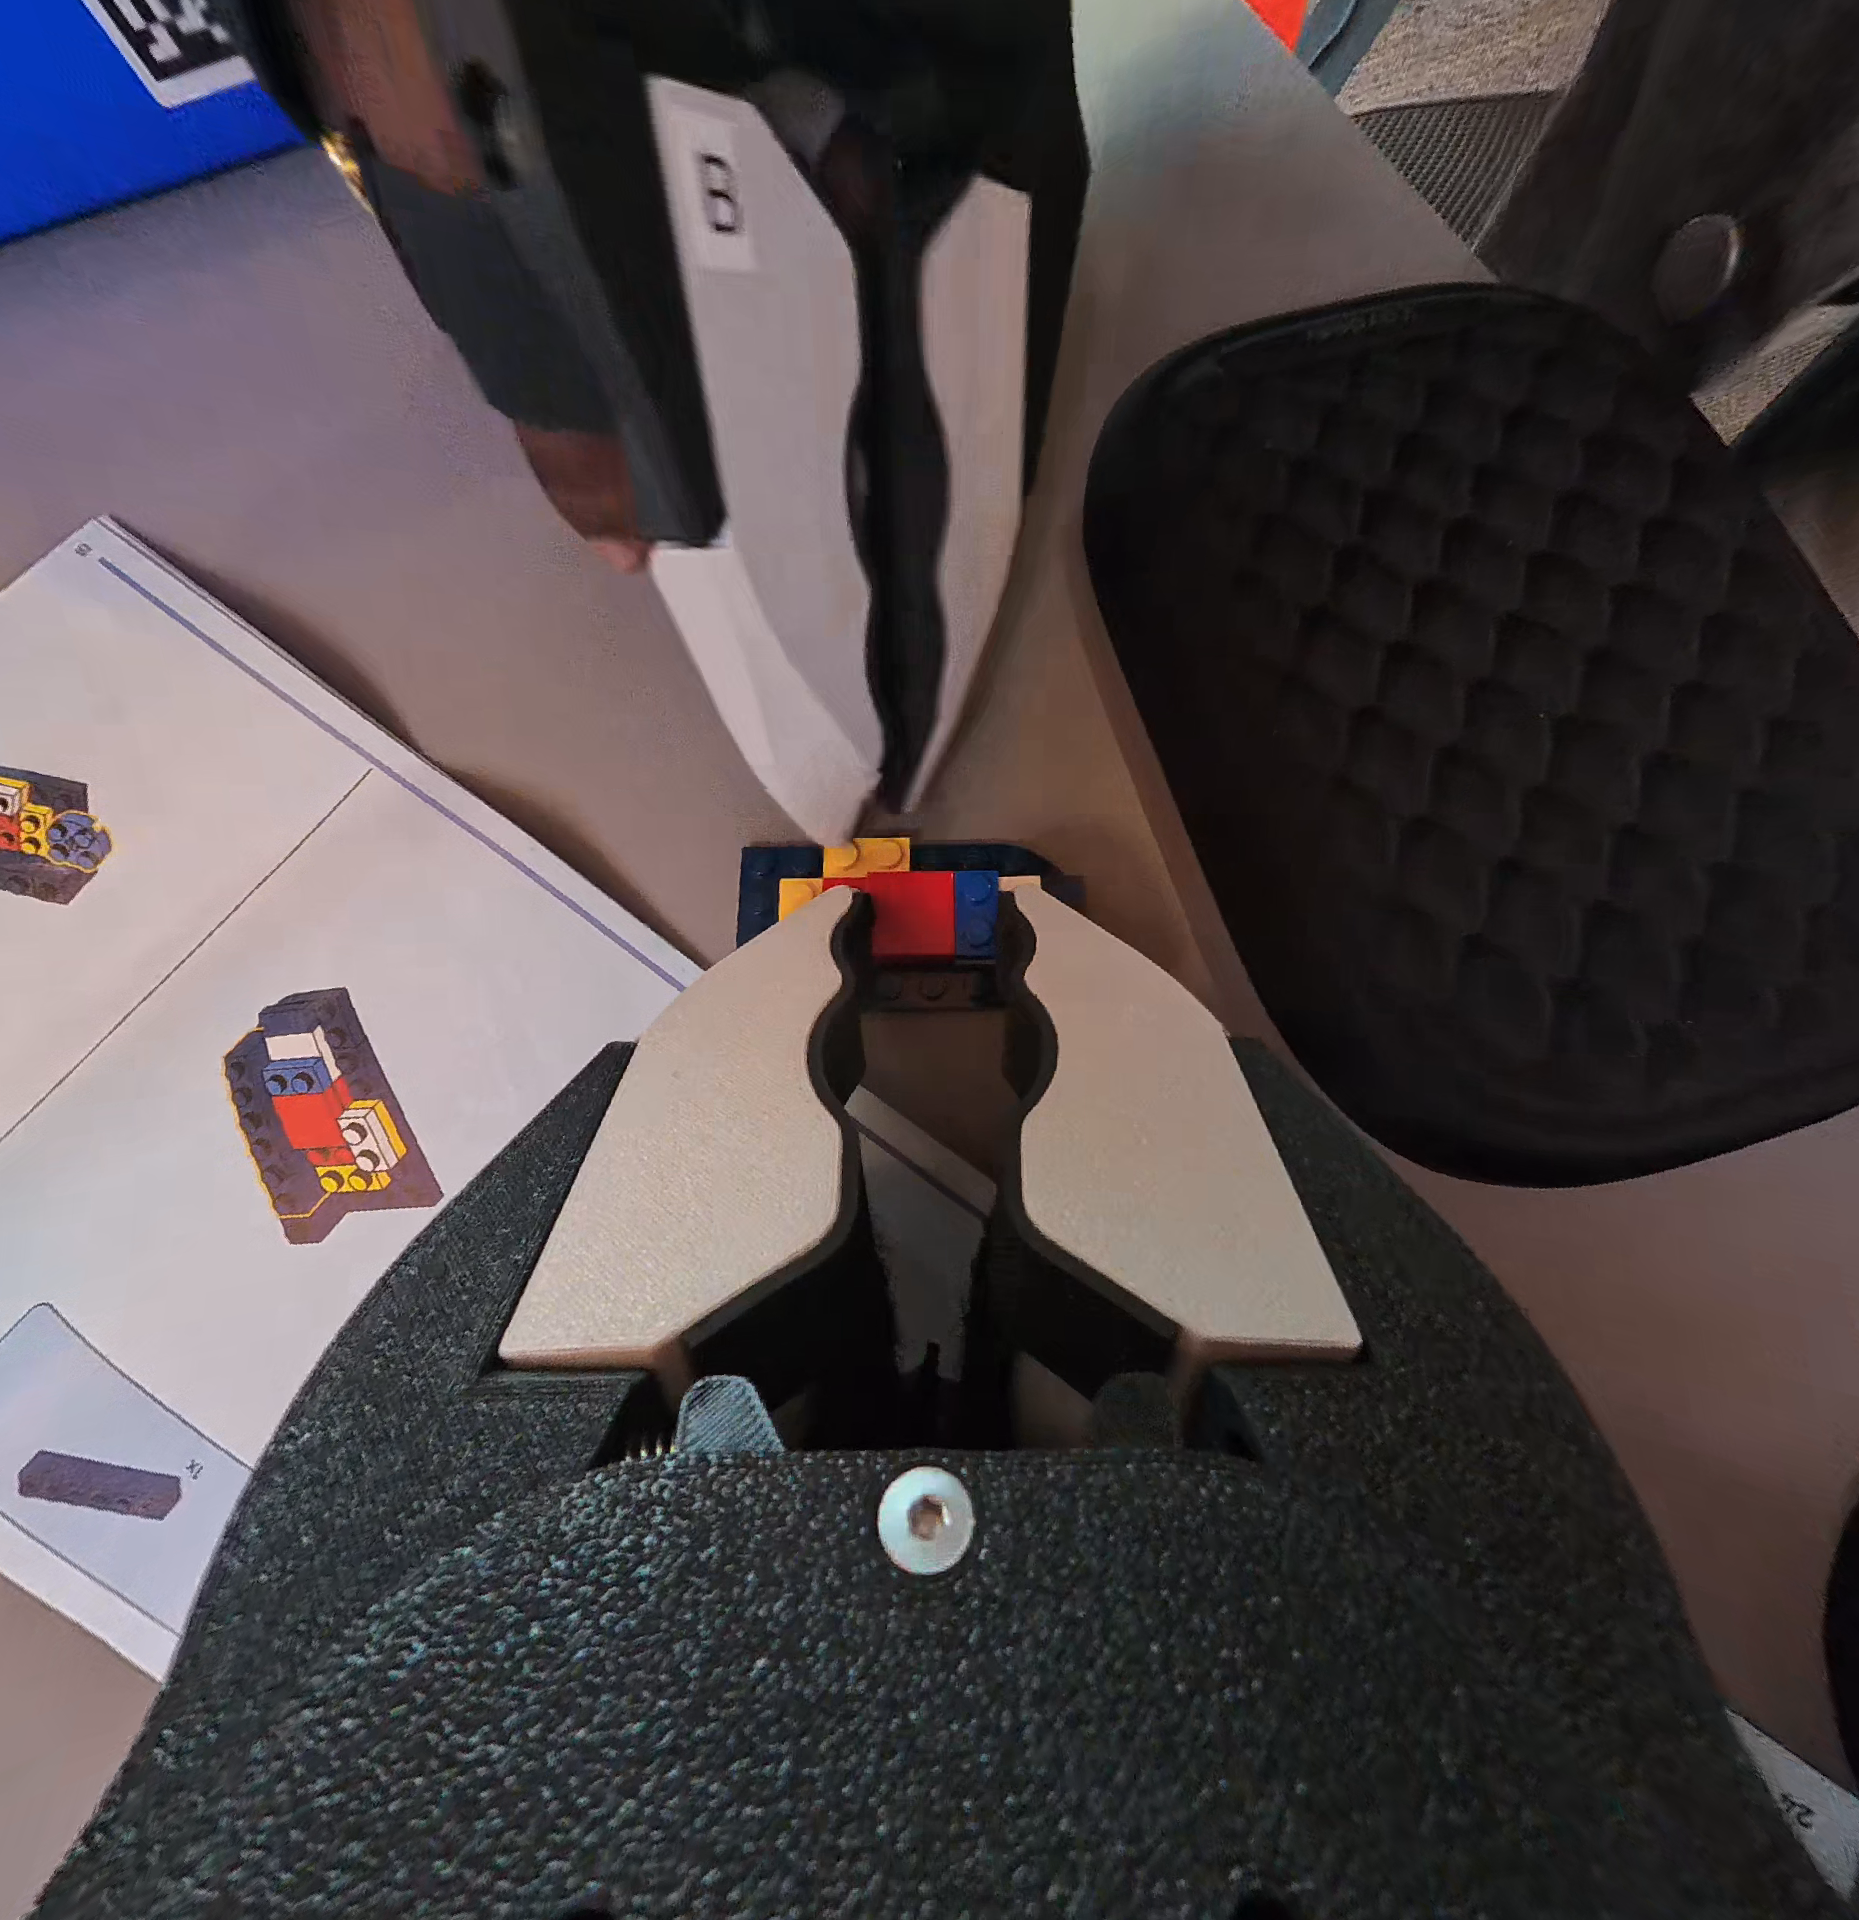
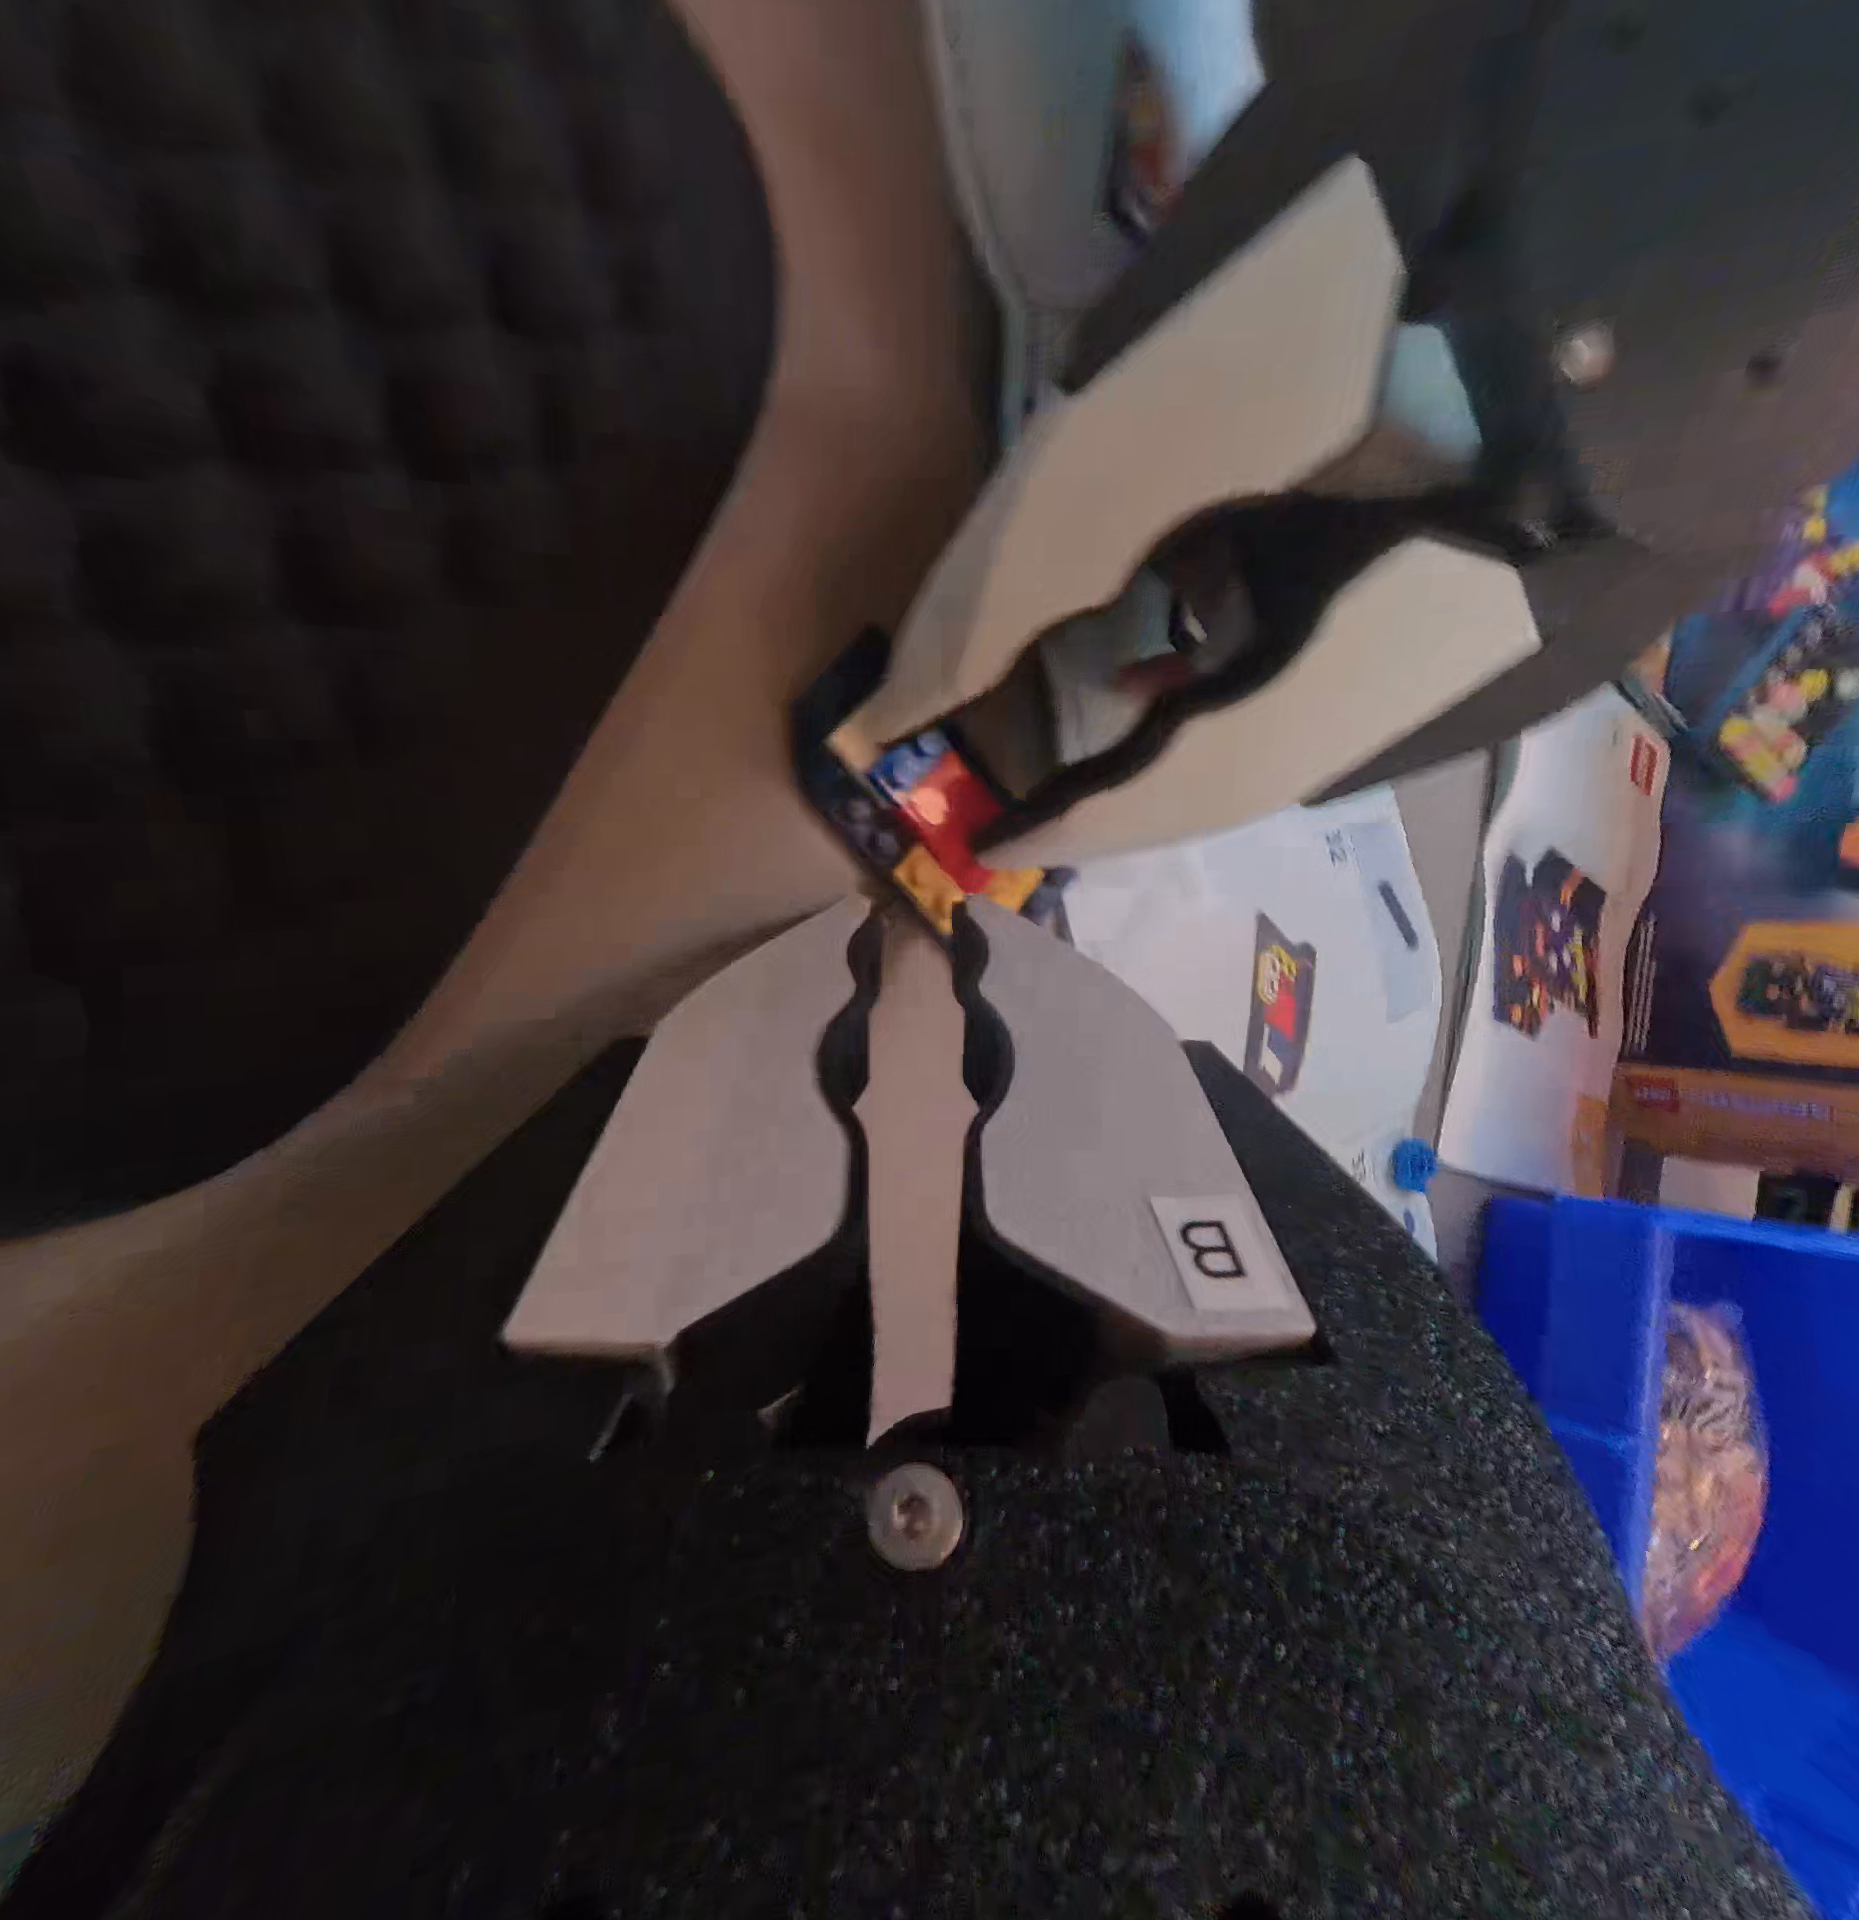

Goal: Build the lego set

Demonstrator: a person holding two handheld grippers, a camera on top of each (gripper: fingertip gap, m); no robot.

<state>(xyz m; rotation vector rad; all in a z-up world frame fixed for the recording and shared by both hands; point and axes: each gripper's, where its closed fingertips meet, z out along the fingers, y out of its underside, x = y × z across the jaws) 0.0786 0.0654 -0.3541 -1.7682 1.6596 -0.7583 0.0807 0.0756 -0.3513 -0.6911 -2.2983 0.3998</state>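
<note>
My left gripper is shut on a small brick assembly: a dark blue base with red, blue, yellow and white bricks on it. Its fingers press on the two sides, and it holds the assembly above the table. The right wrist view shows the same grip. My right gripper comes in from the far side. Its tips are at a yellow brick on the assembly's edge. In its own view the right gripper has a narrow gap, and the yellow brick's corner sits at that gap. Blur hides whether the pads press on it.
An open instruction booklet lies on the table to the left. A black quilted chair seat stands beyond the table's curved edge. A blue bin with a bag inside and a printed box are at the right. Less than 4 cm separates the two grippers' tips.
</note>
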